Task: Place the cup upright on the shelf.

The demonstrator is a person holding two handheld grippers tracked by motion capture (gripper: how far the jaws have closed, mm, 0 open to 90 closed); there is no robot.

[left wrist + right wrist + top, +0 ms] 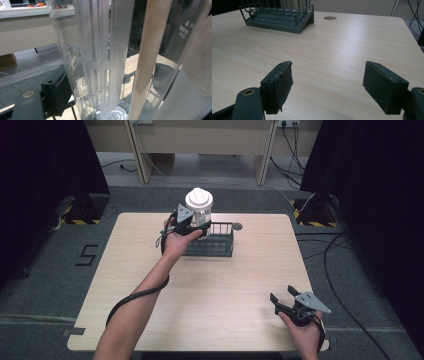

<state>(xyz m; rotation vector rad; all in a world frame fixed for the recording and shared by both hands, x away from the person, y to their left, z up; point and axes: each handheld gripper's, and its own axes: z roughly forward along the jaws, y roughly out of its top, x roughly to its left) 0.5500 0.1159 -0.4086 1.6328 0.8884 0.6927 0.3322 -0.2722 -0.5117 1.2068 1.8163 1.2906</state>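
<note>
A clear plastic bottle (200, 212) with a white lid stands upright at the far left corner of a dark wire rack (216, 246) on the table's far side. My left gripper (192, 227) is closed around its body from the near left. In the left gripper view the bottle (100, 62) is very close, with a slotted white insert inside it and one black pad (57, 95) pressed against its wall. My right gripper (284, 296) rests low at the table's front right, jaws wide apart and nothing between them (328, 85). The rack (279, 17) lies far ahead of it.
The pale wooden table (210, 305) has a round cable hole (237, 226) just right of the rack. Desk legs and loose cables are on the floor beyond the far edge. Dark curtains hang at both sides.
</note>
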